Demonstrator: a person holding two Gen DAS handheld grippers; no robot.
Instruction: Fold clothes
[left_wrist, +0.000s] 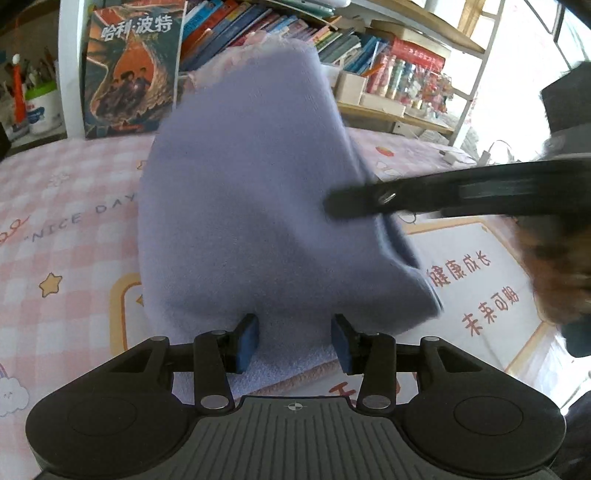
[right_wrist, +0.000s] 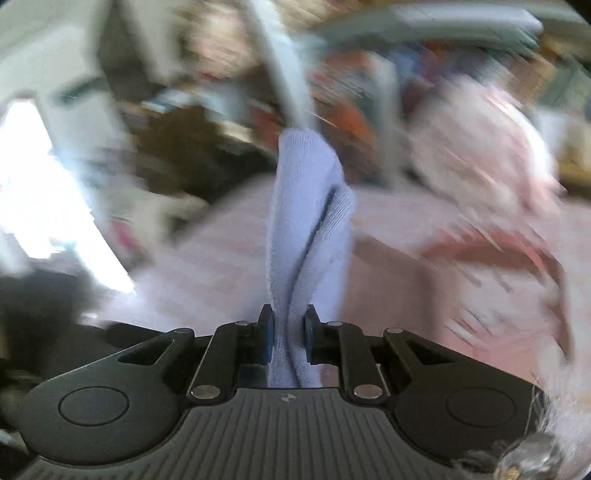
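A lavender knitted garment with a pink frilled edge stands lifted over the pink checked table cover. My left gripper is open, its blue pads apart around the garment's lower edge, which lies between them. My right gripper is shut on a twisted fold of the lavender garment. In the left wrist view, the right gripper's black finger reaches in from the right and presses against the cloth. The right wrist view is heavily blurred.
A bookshelf with books and boxes stands behind the table. A Harry Potter book leans at back left beside a white pen pot. A furry sleeve is at right. Printed white panels mark the cover.
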